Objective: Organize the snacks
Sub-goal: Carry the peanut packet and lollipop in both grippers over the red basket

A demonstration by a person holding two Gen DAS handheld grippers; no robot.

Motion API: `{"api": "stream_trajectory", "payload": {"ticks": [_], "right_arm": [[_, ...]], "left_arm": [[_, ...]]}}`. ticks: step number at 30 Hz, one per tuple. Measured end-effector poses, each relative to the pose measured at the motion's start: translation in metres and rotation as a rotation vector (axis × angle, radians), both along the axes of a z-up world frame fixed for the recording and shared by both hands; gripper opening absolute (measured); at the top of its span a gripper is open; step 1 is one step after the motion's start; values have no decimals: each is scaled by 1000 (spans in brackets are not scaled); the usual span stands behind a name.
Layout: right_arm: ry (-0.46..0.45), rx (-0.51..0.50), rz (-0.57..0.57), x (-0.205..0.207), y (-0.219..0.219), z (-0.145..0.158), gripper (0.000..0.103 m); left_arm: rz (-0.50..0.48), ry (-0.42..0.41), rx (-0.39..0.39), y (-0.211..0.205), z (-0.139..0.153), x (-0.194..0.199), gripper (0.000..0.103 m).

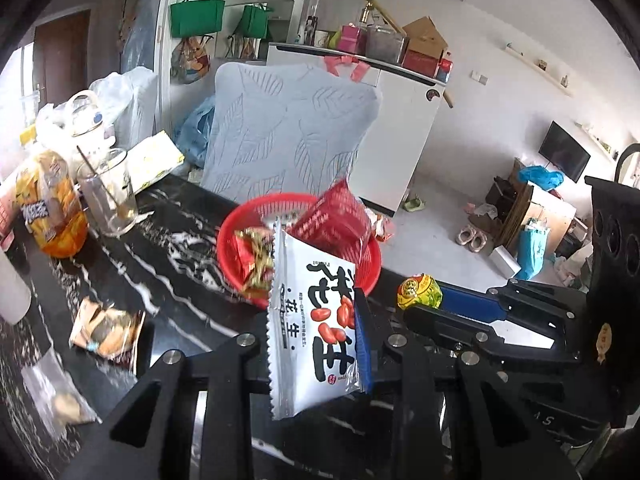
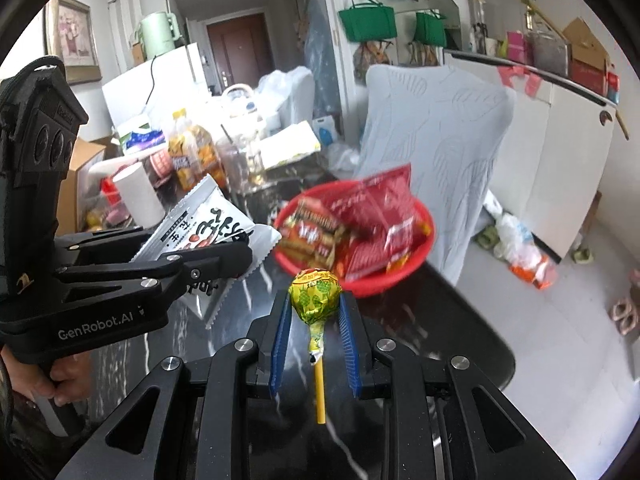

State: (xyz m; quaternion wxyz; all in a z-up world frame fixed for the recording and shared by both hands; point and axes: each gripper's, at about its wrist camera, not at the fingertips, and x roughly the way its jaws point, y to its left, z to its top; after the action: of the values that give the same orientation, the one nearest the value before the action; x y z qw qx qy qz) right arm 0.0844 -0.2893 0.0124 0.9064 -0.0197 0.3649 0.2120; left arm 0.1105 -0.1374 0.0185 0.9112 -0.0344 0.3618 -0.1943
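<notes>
My left gripper is shut on a white peanut packet and holds it upright above the black marble counter, just in front of a red basket. The basket holds red snack packets. My right gripper is shut on a green-yellow lollipop, stick hanging down, just short of the basket. The left gripper with the packet shows at the left of the right wrist view. The right gripper and lollipop show at the right of the left wrist view.
On the counter lie a loose snack packet and a clear bag. Behind stand a glass, an orange bottle and bags. A chair back with a grey leaf-patterned cover stands behind the basket.
</notes>
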Motion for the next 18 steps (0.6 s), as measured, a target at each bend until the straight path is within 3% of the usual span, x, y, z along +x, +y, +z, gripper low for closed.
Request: {"api": "stream_trajectory", "payload": {"ticks": [11,18], "right_arm": [[-60,-4,-9,53,-1,19,24],[-74,-19,-4,90,-1,19,24]], "left_arm": [[18,-33,0,4,8,62,27],[5,-20,3,0,-1,112,27]]}}
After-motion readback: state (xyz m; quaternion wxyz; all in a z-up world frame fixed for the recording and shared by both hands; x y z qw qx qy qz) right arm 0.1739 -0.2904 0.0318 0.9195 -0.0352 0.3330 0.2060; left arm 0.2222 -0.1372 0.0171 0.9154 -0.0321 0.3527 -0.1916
